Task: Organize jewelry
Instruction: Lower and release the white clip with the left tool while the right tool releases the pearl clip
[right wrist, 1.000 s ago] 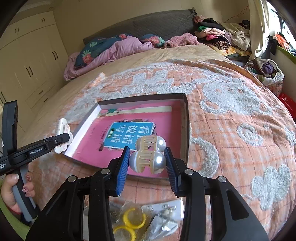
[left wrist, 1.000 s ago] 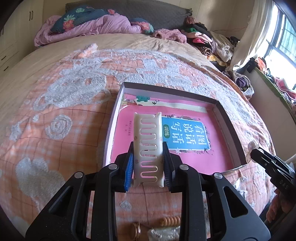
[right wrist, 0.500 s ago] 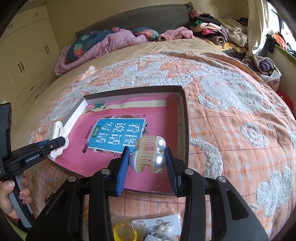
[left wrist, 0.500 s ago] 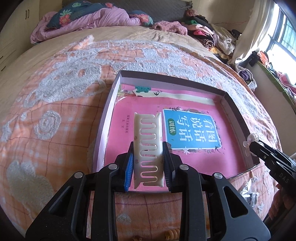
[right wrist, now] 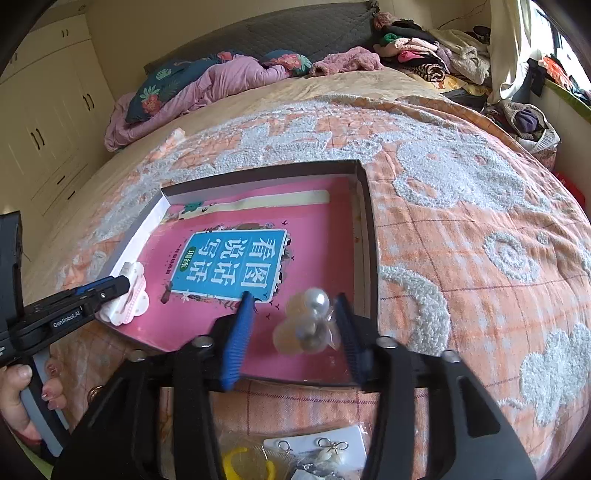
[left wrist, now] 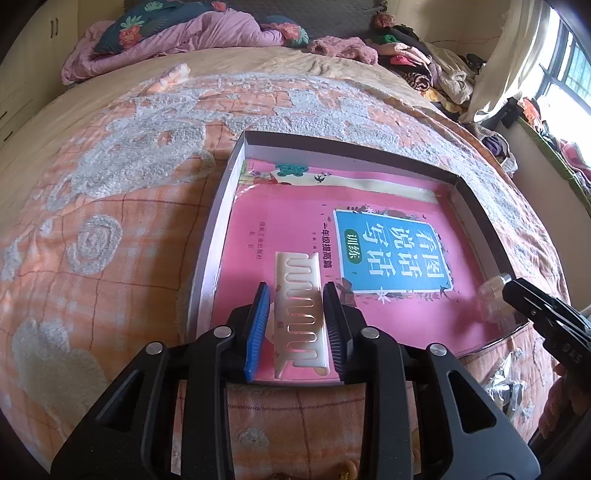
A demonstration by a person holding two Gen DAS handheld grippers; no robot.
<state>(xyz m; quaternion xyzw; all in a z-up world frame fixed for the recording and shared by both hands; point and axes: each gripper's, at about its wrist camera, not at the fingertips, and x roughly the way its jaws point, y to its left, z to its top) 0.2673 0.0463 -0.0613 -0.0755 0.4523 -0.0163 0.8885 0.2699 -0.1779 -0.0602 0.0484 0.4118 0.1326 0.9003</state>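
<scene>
A shallow cardboard box (left wrist: 236,162) lies on the bed with a pink book (left wrist: 295,221) in it. My left gripper (left wrist: 297,295) stands open around a cream hair clip (left wrist: 301,317), which rests on the book at the box's near left. The clip also shows in the right wrist view (right wrist: 127,295). My right gripper (right wrist: 293,304) is open over the box's near right corner. A pearl hair clip (right wrist: 308,321), blurred, is loose between the jaws; it is not clear whether it touches the book.
The box (right wrist: 365,206) sits on an orange and white quilt (right wrist: 461,221). Packets of earrings (right wrist: 325,450) and a yellow ring (right wrist: 243,461) lie on the quilt in front of the box. Bedding and clothes are piled at the head of the bed (left wrist: 184,33).
Both grippers moved forward over the box and lowered. Both opened: the cream clip now lies on the book, and the pearl clip is released from the right jaws.
</scene>
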